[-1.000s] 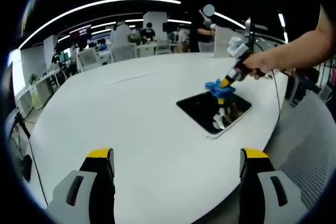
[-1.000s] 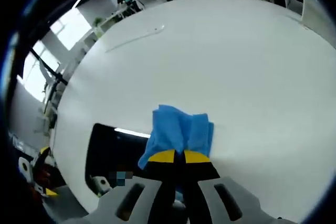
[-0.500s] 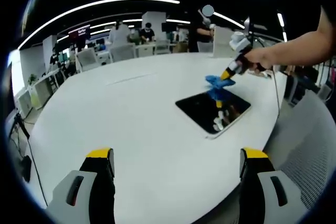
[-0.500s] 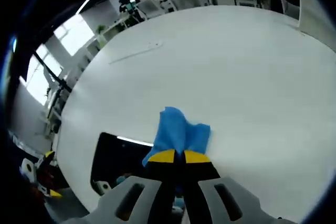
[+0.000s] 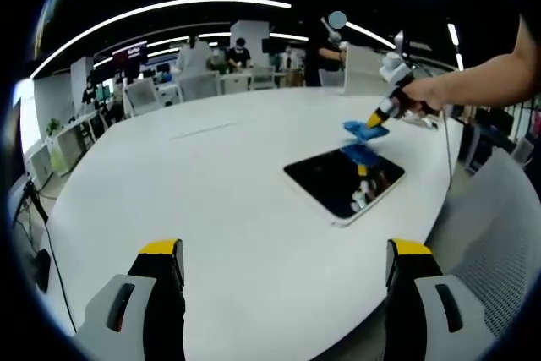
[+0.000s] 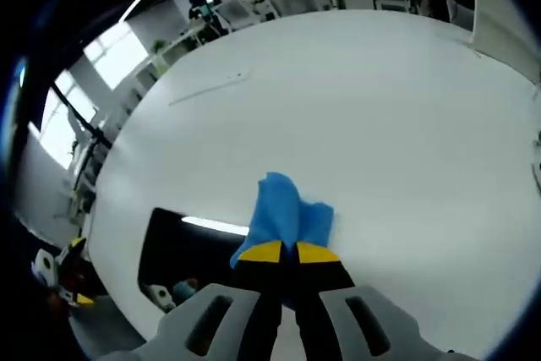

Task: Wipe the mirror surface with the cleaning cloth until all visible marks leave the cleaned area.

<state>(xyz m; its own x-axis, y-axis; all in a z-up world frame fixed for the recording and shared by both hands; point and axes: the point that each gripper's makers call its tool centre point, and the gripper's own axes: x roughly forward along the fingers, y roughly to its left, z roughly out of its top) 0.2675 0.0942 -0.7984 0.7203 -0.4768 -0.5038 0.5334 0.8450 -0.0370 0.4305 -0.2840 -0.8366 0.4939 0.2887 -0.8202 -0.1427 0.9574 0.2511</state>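
Observation:
A dark rectangular mirror lies flat on the white table, right of centre. In the left gripper view the right gripper, held by a person's hand, hangs above the mirror's far edge, shut on a blue cleaning cloth. In the right gripper view the cloth hangs from the shut yellow-tipped right gripper, with the mirror below and to the left. My left gripper stands open over the table's near edge, well short of the mirror.
The round white table stretches far and left of the mirror. Office chairs, desks and people stand at the back of the room. A grey mesh surface lies off the table's right edge.
The right gripper has lifted the blue cloth off the mirror and moved it up and towards the far edge. The left gripper has stayed still.

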